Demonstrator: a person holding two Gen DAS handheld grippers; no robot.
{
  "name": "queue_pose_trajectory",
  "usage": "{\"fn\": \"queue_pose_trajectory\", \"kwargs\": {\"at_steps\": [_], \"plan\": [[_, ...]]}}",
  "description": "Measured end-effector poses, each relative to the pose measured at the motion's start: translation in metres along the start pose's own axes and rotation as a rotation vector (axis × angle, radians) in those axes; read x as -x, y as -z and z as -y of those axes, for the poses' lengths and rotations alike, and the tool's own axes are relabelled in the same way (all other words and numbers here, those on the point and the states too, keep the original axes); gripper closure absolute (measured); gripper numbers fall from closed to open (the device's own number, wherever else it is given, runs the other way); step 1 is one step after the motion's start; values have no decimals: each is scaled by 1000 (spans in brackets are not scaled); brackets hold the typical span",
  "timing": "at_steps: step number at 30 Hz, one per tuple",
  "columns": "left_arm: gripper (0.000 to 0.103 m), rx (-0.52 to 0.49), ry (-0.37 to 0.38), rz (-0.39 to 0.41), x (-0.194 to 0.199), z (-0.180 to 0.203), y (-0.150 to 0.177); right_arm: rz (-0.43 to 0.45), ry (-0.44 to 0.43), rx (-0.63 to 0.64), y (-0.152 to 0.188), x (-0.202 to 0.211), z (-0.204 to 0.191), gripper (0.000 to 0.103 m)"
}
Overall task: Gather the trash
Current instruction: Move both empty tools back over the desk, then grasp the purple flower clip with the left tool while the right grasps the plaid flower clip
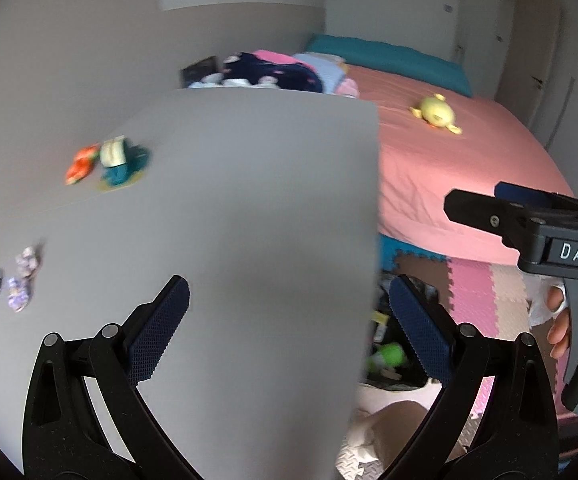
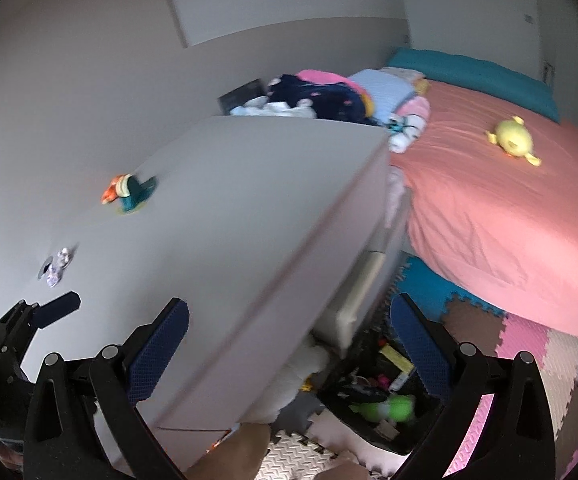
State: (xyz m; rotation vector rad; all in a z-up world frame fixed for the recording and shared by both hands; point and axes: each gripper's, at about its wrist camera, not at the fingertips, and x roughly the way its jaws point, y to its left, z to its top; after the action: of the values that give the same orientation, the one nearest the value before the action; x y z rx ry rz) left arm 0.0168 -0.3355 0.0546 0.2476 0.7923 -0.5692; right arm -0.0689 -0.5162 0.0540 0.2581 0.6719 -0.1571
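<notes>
Trash lies on a grey table (image 1: 249, 200): an orange wrapper (image 1: 81, 164) beside a teal and cream wrapper pile (image 1: 119, 164) at the far left, and crumpled purple-white wrappers (image 1: 23, 276) nearer the left edge. The same pieces show in the right wrist view, the orange and teal pile (image 2: 129, 192) and the purple wrappers (image 2: 57, 266). My left gripper (image 1: 289, 332) is open and empty above the table's near part. My right gripper (image 2: 289, 344) is open and empty over the table's right edge; it also shows in the left wrist view (image 1: 529, 220).
A black bin (image 2: 373, 396) with trash and a green object stands on the foam floor mat (image 2: 529, 360) below the table's right edge. A pink bed (image 2: 509, 208) with a yellow toy (image 2: 513, 140) and a clothes pile (image 2: 329, 96) lies to the right.
</notes>
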Motion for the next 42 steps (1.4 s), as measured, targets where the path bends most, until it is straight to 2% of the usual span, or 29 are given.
{"fn": "queue_pose_trajectory", "kwargs": {"at_steps": [14, 21, 25, 32, 34, 39, 41, 42], "plan": [[6, 158, -177, 25, 28, -141, 37, -32, -154, 125, -12, -37, -111, 3], [6, 227, -262, 34, 26, -206, 49, -68, -214, 173, -15, -57, -159, 3], [7, 224, -313, 23, 20, -230, 52, -91, -241, 206, -15, -70, -185, 3], [26, 228, -325, -25, -1, -263, 52, -115, -279, 247, -22, -93, -218, 13], [29, 228, -324, -34, -7, -268, 51, -122, -284, 261, -24, -99, -224, 21], [40, 196, -319, -63, -20, -276, 45, -126, -278, 280, -27, -112, -235, 31], [59, 207, -291, -81, -25, -283, 44, -127, -280, 283, -28, -116, -239, 34], [63, 220, -275, -91, -26, -287, 45, -128, -286, 280, -28, -118, -242, 38]]}}
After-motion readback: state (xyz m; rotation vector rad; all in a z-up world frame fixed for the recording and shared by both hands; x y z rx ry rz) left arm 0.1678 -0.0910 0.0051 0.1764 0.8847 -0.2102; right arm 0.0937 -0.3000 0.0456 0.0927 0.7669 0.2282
